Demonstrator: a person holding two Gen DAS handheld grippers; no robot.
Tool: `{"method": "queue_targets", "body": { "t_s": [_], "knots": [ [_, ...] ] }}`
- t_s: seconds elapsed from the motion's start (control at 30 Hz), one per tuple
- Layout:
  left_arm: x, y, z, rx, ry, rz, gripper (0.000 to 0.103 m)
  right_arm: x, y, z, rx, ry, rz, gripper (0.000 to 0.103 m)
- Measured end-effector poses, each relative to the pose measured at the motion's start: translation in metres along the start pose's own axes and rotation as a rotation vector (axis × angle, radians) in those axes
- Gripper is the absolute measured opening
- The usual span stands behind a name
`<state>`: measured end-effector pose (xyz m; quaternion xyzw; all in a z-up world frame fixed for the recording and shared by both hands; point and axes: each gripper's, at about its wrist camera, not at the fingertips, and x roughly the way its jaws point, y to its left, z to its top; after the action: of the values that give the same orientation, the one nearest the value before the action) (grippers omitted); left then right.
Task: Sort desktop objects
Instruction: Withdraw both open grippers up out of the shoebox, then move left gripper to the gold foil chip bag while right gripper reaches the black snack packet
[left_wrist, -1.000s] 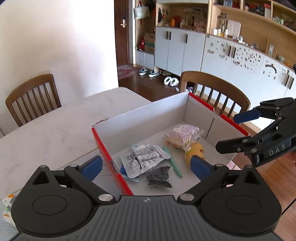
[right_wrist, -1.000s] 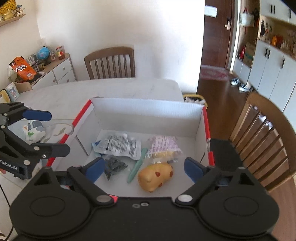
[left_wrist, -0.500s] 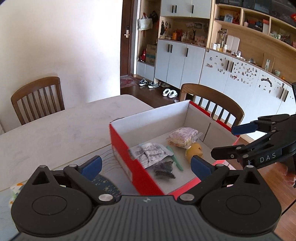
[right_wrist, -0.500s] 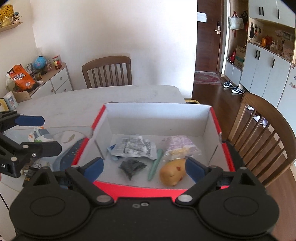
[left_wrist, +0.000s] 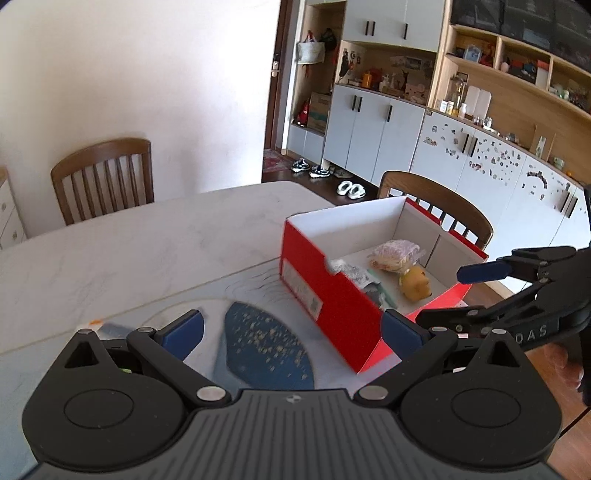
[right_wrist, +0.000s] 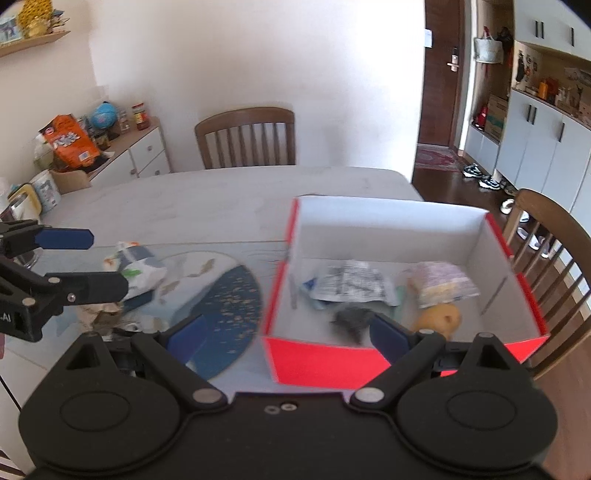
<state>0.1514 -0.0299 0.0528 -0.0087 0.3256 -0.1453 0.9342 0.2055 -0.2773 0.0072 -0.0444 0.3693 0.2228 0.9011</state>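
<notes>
From my right wrist camera I see the red cardboard box with white inside (right_wrist: 391, 225) at two o'clock holding a printed foil packet (right_wrist: 351, 283), a yellow animal toy (right_wrist: 439, 318) and a dark crumpled wrapper (right_wrist: 352, 319), my right gripper (right_wrist: 286, 332) gaping empty, the left gripper (right_wrist: 79, 262) spread at nine o'clock.

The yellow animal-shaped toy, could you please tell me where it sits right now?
The yellow animal-shaped toy lies inside the red cardboard box, in its near right corner in the right wrist view, just below the pinkish snack packet.
</notes>
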Motion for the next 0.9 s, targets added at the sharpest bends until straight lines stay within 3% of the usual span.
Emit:
{"method": "queue_targets", "body": {
  "t_s": [0.4,0.9],
  "knots": [
    [-0.027,0.051,-0.027,-0.034,-0.006,0.041,0.102,0.006,0.074,-0.012,-0.038,0.0,0.034,0.095],
    [-0.039,0.106,-0.066,-0.105,-0.005,0.078,0.103,0.024,0.13,-0.023,-0.051,0.032,0.078,0.095]
  ]
}}
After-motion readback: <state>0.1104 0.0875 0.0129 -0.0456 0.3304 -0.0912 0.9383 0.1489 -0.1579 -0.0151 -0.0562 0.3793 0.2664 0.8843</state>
